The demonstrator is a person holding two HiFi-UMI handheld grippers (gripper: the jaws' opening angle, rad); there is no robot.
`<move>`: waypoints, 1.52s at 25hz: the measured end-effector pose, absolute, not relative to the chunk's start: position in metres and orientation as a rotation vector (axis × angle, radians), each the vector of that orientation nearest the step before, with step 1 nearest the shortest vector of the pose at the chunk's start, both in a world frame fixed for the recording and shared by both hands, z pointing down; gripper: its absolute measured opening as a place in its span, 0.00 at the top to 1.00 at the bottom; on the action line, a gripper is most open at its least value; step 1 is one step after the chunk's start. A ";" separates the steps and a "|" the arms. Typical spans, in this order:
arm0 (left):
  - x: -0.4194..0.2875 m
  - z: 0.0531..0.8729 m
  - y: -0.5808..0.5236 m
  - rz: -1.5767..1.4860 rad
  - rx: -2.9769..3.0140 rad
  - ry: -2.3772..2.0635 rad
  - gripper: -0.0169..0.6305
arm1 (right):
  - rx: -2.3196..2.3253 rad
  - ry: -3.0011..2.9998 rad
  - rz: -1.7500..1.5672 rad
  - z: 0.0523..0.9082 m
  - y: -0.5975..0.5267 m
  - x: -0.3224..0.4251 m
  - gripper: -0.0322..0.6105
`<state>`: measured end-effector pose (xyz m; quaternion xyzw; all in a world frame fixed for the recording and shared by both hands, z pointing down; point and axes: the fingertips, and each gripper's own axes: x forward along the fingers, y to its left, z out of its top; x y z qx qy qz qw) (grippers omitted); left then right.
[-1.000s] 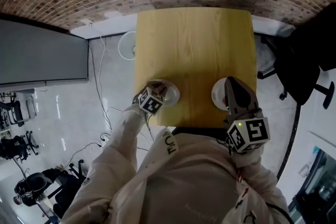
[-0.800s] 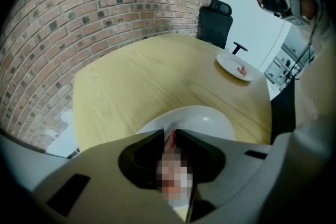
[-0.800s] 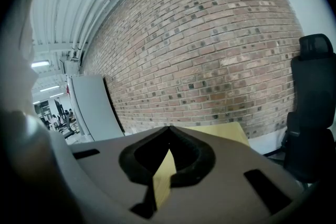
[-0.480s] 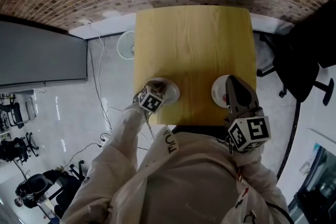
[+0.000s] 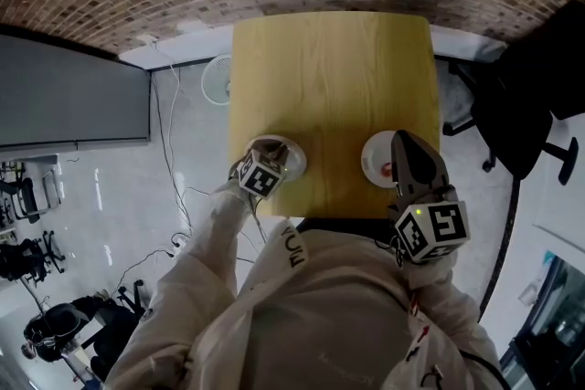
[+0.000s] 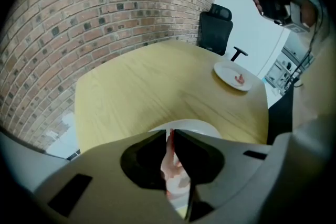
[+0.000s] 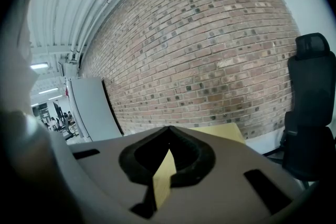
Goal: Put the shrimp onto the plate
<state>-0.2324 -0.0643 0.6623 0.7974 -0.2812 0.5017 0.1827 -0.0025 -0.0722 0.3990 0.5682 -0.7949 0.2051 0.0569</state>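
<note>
While reaching down to the near left corner of the counter [image 5: 329,78] with the left arm stretched forward in a pale sleeve, holds the left tool [image 6: 171,135] tipped over a white dish [image 6: 205,126], clamped on a pink shrimp [image 6: 170,165] pinched between the tips. Holds the right arm bent close to the body, with the right tool [image 7: 168,131] raised and levelled toward the brick wall [image 7: 210,50], tips pressed together on nothing. Seen from the head, overlaps the right side of the plate [image 5: 370,151] at the near right corner. Lying on that plate, well apart from the dish: another shrimp [image 6: 240,80].
</note>
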 end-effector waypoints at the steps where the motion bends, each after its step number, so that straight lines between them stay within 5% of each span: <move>1: -0.228 0.659 -0.064 1.413 2.256 -0.793 0.89 | 1.729 -2.410 0.619 0.398 -0.071 0.001 0.91; 38: 0.039 0.634 -0.026 1.491 2.537 -0.424 0.89 | 2.012 -2.243 0.663 0.402 -0.001 0.204 0.91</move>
